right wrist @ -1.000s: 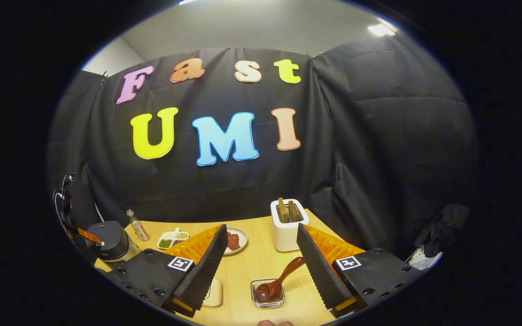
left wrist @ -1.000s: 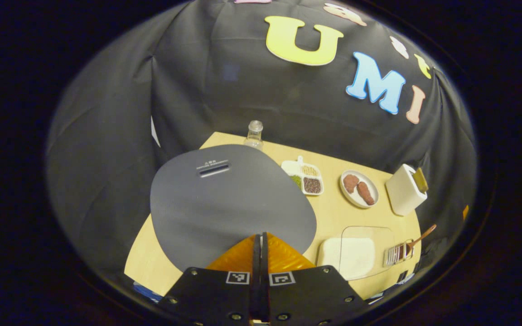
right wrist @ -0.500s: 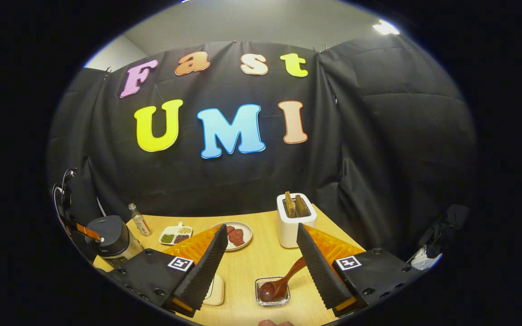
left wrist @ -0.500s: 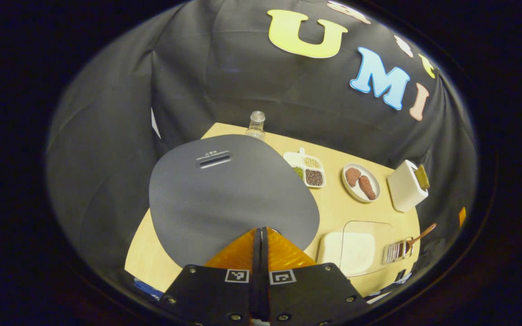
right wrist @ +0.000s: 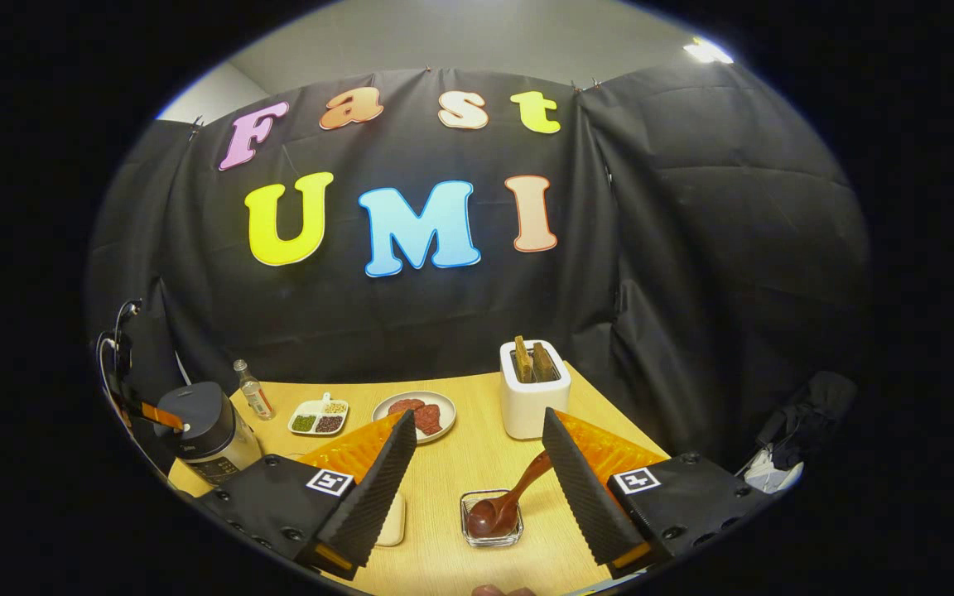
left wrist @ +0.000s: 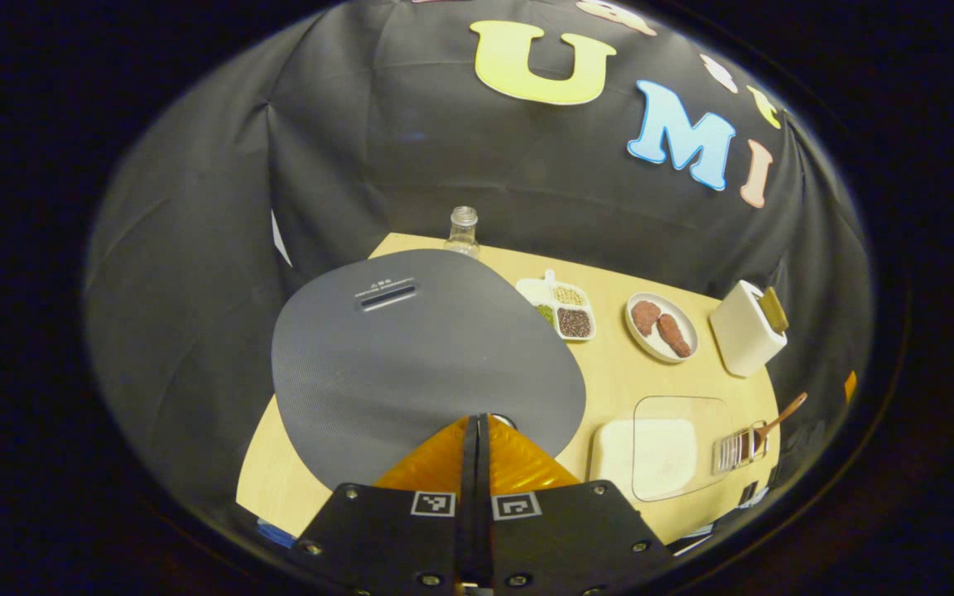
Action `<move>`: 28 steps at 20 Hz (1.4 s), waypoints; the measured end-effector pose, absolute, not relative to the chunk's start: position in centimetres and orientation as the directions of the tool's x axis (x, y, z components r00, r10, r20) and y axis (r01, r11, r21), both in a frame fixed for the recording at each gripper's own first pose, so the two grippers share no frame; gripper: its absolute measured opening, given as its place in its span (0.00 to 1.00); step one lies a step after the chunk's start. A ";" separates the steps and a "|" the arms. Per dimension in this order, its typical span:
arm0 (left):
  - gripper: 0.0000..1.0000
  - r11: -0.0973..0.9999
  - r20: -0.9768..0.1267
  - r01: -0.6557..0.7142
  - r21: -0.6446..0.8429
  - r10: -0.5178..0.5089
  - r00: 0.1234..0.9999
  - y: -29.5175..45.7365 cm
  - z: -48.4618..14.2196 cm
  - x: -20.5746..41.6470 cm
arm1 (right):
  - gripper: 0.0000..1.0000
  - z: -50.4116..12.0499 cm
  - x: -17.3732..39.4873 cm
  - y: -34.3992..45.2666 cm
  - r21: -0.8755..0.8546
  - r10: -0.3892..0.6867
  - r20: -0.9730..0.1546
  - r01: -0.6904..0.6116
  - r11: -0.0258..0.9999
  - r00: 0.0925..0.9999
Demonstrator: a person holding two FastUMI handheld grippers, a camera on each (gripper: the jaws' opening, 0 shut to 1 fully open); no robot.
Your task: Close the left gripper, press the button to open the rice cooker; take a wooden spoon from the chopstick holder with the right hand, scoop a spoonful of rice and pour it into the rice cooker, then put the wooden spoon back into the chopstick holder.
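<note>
**A:** Where was the rice cooker (left wrist: 423,348) when you paused?

**B:** In the left gripper view its grey lid filled the middle of the frame, still down. Your left gripper (left wrist: 477,430) had its jaws pressed flat together with nothing between them, tips at the lid's near edge by a small round part that I judged to be the button. Closed jaws make one blunt point, which suits pressing.

**A:** Was it touching the button?

**B:** I couldn't tell contact from that angle. In the right gripper view the cooker stood at the lower left of the frame (right wrist: 204,426).

**A:** And the wooden spoon (right wrist: 503,505)?

**B:** Bowl down in the clear chopstick holder (right wrist: 491,519), low in the frame's centre, handle leaning up toward the right. That lean left the handle free to take. Your right gripper (right wrist: 481,472) had its jaws spread wide and empty, hovering above the holder and framing the spoon, so you looked staged for the pick.

**A:** What else was on the desk (right wrist: 477,451)?

**B:** A white dish under a clear lid (left wrist: 651,455), lower right of the left gripper view, which I took for the rice. Farther up: a divided dish of grains (left wrist: 561,308), a plate of brown food (left wrist: 661,325), a white toaster (right wrist: 531,397) and a small bottle (left wrist: 463,230).
</note>
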State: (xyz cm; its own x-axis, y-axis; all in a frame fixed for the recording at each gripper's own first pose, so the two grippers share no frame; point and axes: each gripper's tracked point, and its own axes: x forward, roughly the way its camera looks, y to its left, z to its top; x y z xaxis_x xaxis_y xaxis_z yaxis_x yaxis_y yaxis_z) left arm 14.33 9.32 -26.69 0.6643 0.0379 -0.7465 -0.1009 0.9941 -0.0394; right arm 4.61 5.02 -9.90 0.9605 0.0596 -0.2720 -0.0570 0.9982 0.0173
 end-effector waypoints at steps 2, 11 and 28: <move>0.02 0.991 -0.745 -0.130 -0.034 0.062 0.665 9.2 -26.4 14.2 | 0.98 -9.6 3.7 5.0 0.015 0.059 -0.264 -0.057 0.998 0.963; 0.02 0.969 -0.342 -0.125 0.211 0.193 0.919 9.3 -11.2 13.5 | 0.98 -10.9 -1.8 4.3 -0.033 0.027 -0.308 -0.039 0.999 0.951; 0.36 0.991 -0.159 -0.103 0.089 0.116 0.980 6.7 -4.9 0.1 | 0.98 -13.9 2.8 3.3 0.071 0.066 -0.394 -0.041 0.997 0.917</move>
